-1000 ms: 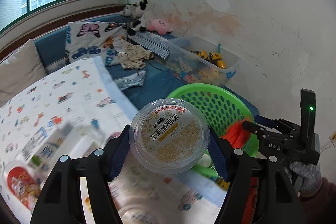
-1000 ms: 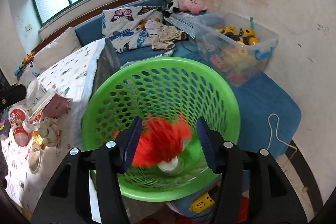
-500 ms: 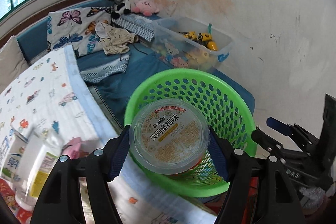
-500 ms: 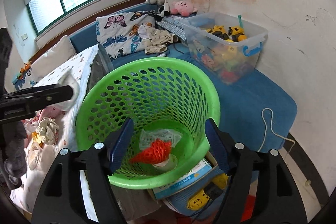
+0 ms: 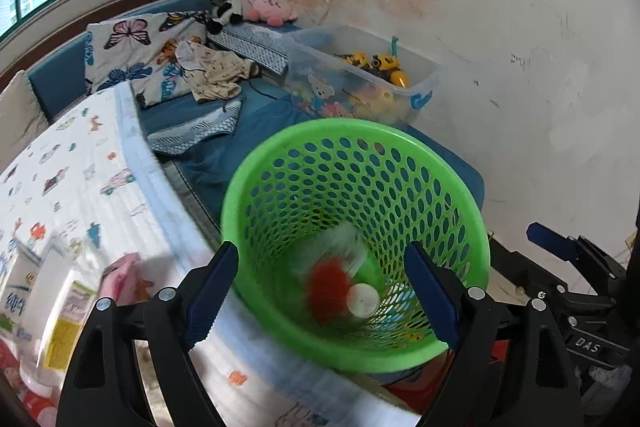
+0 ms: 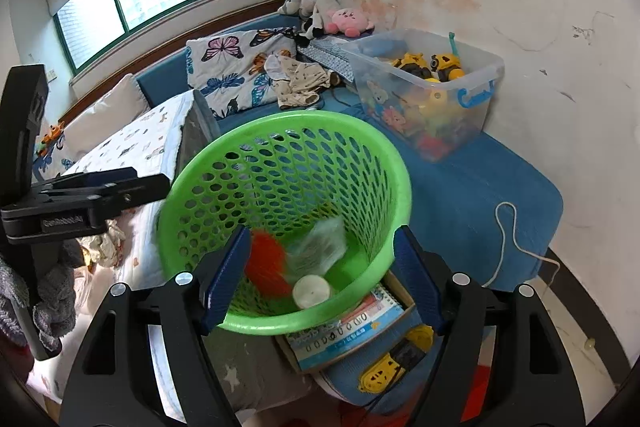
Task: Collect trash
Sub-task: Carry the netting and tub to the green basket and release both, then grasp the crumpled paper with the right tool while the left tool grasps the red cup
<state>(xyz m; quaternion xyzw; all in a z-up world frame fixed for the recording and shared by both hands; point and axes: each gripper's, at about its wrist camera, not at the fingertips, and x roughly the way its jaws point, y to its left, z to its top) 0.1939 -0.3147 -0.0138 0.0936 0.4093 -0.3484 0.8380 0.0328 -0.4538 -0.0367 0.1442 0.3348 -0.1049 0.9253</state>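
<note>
Left wrist view: left gripper at lower centre, jaws opening and empty, over a green basket holding blurred trash. Right gripper jaws likewise opening, empty.

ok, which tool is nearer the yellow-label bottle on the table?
Left. The left tool, jaws opening and empty, hangs just beside the yellow-label bottle; the right tool, jaws opening and empty, sits across the green basket from it.

Green basket holds orange netting, a blurred wrapper.
</note>
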